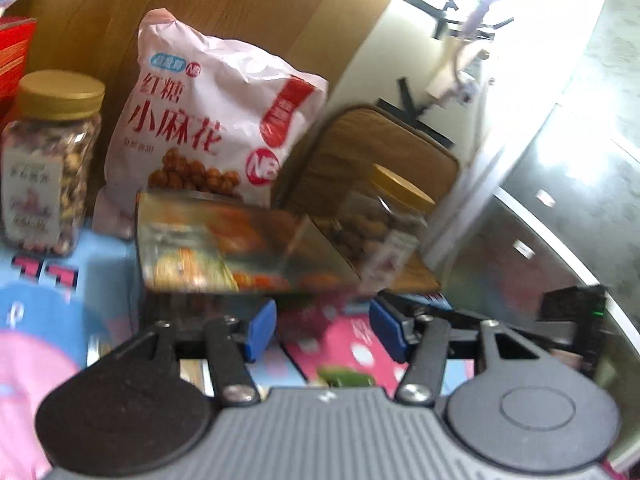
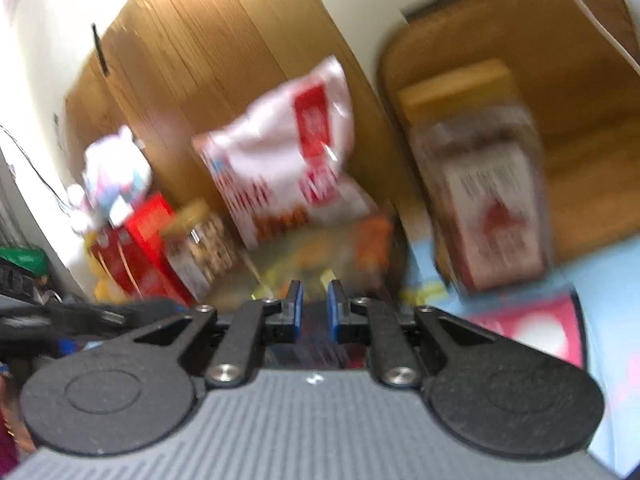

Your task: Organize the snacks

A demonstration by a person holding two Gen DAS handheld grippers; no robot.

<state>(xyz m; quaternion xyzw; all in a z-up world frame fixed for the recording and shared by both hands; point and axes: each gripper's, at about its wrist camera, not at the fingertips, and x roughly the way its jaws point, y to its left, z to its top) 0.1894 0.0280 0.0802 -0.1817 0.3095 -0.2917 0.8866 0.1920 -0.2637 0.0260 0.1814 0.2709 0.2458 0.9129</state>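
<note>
My left gripper [image 1: 325, 330] is open, its blue pads [image 1: 262, 330] wide apart with nothing between them. Just beyond its tips lies a colourful snack box [image 1: 224, 248] on the blue and pink cloth [image 1: 40, 300]. Behind the box a pink-white snack bag [image 1: 208, 120] leans on a wooden panel [image 1: 200, 8]. One gold-lidded jar [image 1: 52, 160] stands left of the bag, another jar [image 1: 384, 220] right of the box. In the blurred right wrist view, my right gripper [image 2: 315, 308] shows a narrow gap, nothing gripped. Ahead of it are the box [image 2: 320, 256], bag [image 2: 288, 168] and jar [image 2: 488, 192].
Red boxes [image 2: 136, 248] stand at the far left beside the left jar [image 2: 200, 240], with a pale plush toy [image 2: 112, 176] on top. A brown padded chair back [image 1: 380, 144] rises behind the right jar. A pink packet [image 1: 352, 344] lies under the left gripper.
</note>
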